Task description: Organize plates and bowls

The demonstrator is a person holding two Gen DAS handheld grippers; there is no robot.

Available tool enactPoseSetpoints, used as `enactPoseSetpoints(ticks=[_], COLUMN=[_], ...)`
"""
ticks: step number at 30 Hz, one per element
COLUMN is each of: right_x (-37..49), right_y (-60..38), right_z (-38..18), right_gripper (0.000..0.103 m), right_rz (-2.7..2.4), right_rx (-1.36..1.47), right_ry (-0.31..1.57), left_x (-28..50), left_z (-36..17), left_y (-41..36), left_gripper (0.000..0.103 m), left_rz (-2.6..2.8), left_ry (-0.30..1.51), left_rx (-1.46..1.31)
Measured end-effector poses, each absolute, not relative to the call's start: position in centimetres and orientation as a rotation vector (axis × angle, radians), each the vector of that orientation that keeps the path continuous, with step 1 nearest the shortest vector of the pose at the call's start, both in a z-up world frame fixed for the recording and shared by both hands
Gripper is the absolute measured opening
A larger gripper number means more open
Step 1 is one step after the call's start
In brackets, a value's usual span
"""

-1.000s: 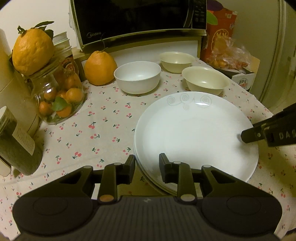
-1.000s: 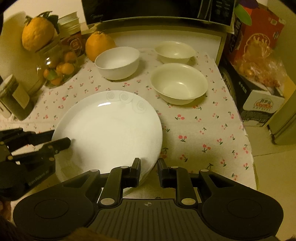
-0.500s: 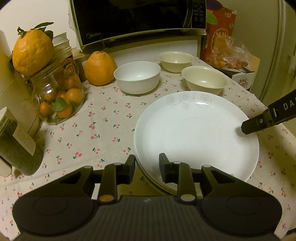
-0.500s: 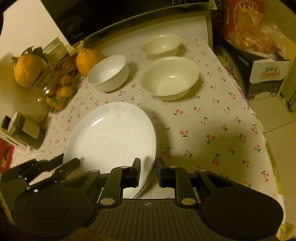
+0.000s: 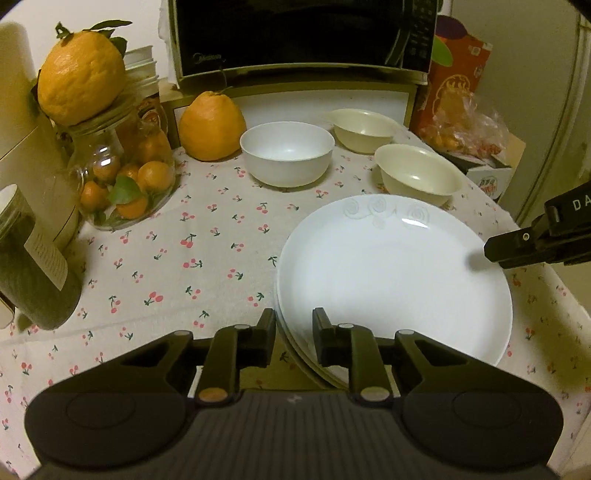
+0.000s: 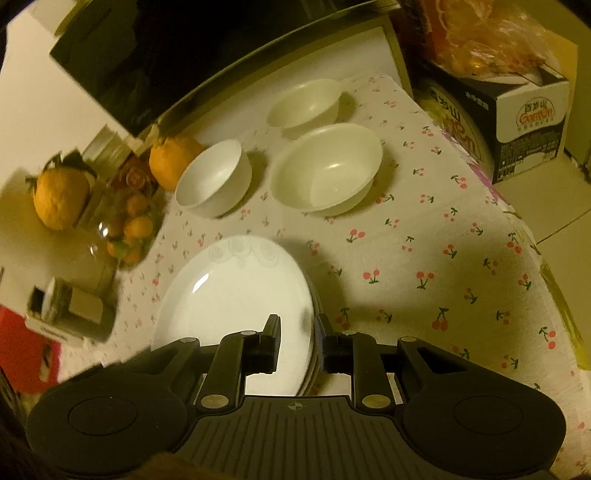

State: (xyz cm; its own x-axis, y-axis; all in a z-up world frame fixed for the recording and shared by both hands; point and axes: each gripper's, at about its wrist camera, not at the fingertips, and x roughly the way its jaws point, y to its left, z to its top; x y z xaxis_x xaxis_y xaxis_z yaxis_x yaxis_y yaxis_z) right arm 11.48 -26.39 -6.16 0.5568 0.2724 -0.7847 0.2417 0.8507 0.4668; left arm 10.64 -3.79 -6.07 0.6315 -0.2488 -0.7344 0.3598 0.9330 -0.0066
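A stack of white plates (image 5: 391,273) lies on the cherry-print cloth, its top plate (image 6: 236,295) embossed with roses. Behind it stand a white bowl (image 5: 286,155) and two cream bowls (image 5: 417,177) (image 5: 362,129). My left gripper (image 5: 294,332) hovers over the stack's near-left rim. Its jaws are closing; the rim lies in the gap but the pads do not press on it. My right gripper (image 6: 298,339) hangs over the right rim, jaws nearly together and gripping nothing. One of its fingers (image 5: 498,254) casts a shadow on the plate.
A microwave (image 5: 303,33) stands at the back. A glass jar of small oranges (image 5: 122,177), two large citrus fruits (image 5: 210,127) (image 5: 79,72) and a green canister (image 5: 29,266) crowd the left. A box with bagged fruit (image 6: 524,110) sits right, beyond the table edge (image 6: 535,258).
The right gripper has rolled and slid along the stack's right rim, so its view now tilts. The left jaws have narrowed slightly. Plates and bowls have not moved.
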Motion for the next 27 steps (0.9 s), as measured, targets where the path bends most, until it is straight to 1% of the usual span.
enactPoseSetpoints(ticks=[7, 11, 14, 15, 16, 17, 18, 19, 20, 21, 22, 23, 24, 25, 26, 27], right_x=[11.5, 11.5, 11.6, 11.7, 11.7, 11.9, 12.1, 12.3, 12.5, 12.8, 13.1, 13.4, 13.8, 14.2, 14.7, 15.2], right_y=[-27.5, -27.1, -26.3, -26.0, -25.8, -25.5, -25.3, -25.1, -24.9, -24.8, -24.8, -24.7, -24.7, -24.6, -24.6, -24.7], right_z=[-6.0, -5.3, -4.8, -4.7, -4.5, -4.3, -4.1, -3.8, -3.6, -3.3, -3.1, -3.0, -2.8, -2.6, -2.5, -2.3], right_gripper=[0.021, 0.022, 0.022, 0.027, 0.034, 0.037, 0.044, 0.051, 0.054, 0.060, 0.064, 0.065, 0.069, 0.073, 0.075, 0.080], right_rz=[0.001, 0.032, 0.057, 0.061, 0.066, 0.071, 0.078, 0.081, 0.084, 0.086, 0.090, 0.096, 0.100, 0.100, 0.099, 0.100], right_rx=[0.632, 0.607, 0.570, 0.560, 0.549, 0.538, 0.526, 0.518, 0.511, 0.505, 0.501, 0.495, 0.488, 0.480, 0.473, 0.469], right_ry=[0.944, 0.919, 0.916, 0.916, 0.916, 0.916, 0.911, 0.906, 0.900, 0.894, 0.888, 0.884, 0.881, 0.877, 0.871, 0.865], left_x=[10.8, 11.0, 11.1, 11.2, 11.3, 11.4, 11.5, 11.7, 11.9, 12.2, 12.5, 12.9, 13.2, 13.6, 14.0, 14.4], left_z=[-5.5, -5.1, -4.7, -4.6, -4.5, -4.4, -4.2, -4.0, -3.8, -3.6, -3.4, -3.1, -2.9, -2.8, -2.6, -2.5], left_y=[-3.4, -2.9, -2.6, -2.5, -2.6, -2.6, -2.7, -2.8, -2.8, -2.7, -2.6, -2.5, -2.4, -2.2, -2.1, -2.1], left_gripper=[0.019, 0.025, 0.027, 0.029, 0.034, 0.039, 0.042, 0.051, 0.059, 0.063, 0.068, 0.072, 0.075, 0.082, 0.086, 0.087], left_rz=[-0.359, -0.355, -0.345, -0.342, -0.338, -0.335, -0.331, -0.326, -0.323, -0.320, -0.313, -0.307, -0.302, -0.295, -0.286, -0.278], left_ry=[0.813, 0.817, 0.821, 0.824, 0.828, 0.830, 0.831, 0.831, 0.829, 0.828, 0.827, 0.830, 0.835, 0.842, 0.847, 0.850], left_rx=[0.102, 0.064, 0.029, 0.025, 0.025, 0.031, 0.041, 0.052, 0.055, 0.053, 0.045, 0.033, 0.020, 0.006, -0.005, -0.012])
